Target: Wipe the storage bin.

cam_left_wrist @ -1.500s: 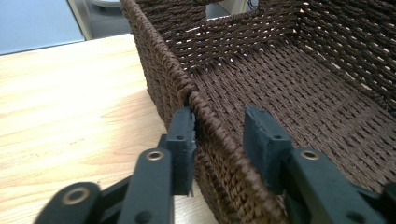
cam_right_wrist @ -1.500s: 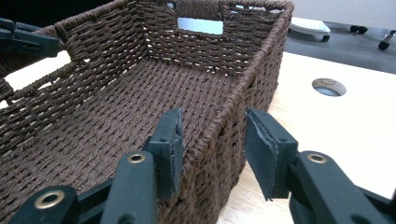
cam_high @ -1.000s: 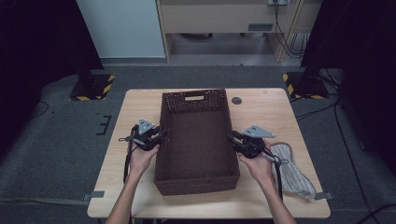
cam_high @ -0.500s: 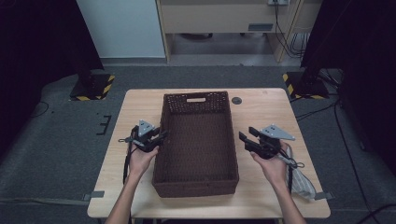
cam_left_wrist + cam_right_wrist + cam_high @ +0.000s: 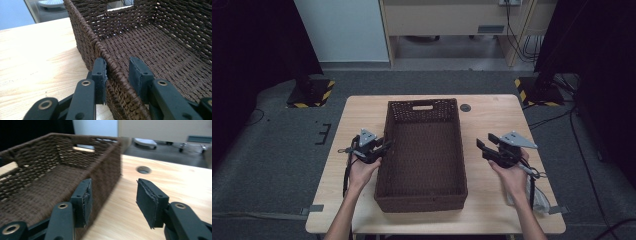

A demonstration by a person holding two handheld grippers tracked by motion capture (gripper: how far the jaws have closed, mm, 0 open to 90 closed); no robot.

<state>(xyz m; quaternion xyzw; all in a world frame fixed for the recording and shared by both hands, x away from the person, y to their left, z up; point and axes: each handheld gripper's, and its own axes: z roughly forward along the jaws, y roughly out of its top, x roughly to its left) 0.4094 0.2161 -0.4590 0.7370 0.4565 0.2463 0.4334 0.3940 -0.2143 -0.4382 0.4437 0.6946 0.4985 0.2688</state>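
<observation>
While the dark brown woven wicker basket (image 5: 422, 155) sits mid-desk (image 5: 492, 120), the left gripper (image 5: 117, 72) straddles its left rim, jaws closing, one pad touching. Beside the basket's right wall, the right gripper (image 5: 486, 148) has just been opening, jaws wide, nothing between them; no writing is legible.

Motion-blurred basket (image 5: 62, 170); bundle (image 5: 539, 197) behind right forearm

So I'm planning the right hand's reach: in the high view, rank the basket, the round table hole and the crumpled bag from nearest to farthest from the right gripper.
From the right gripper:
1. Basket: beside the open jaws, toward the table's middle.
2. Crumpled bag: behind the hand, at the table's near right edge.
3. Round hole: far side, past the basket's corner.
</observation>
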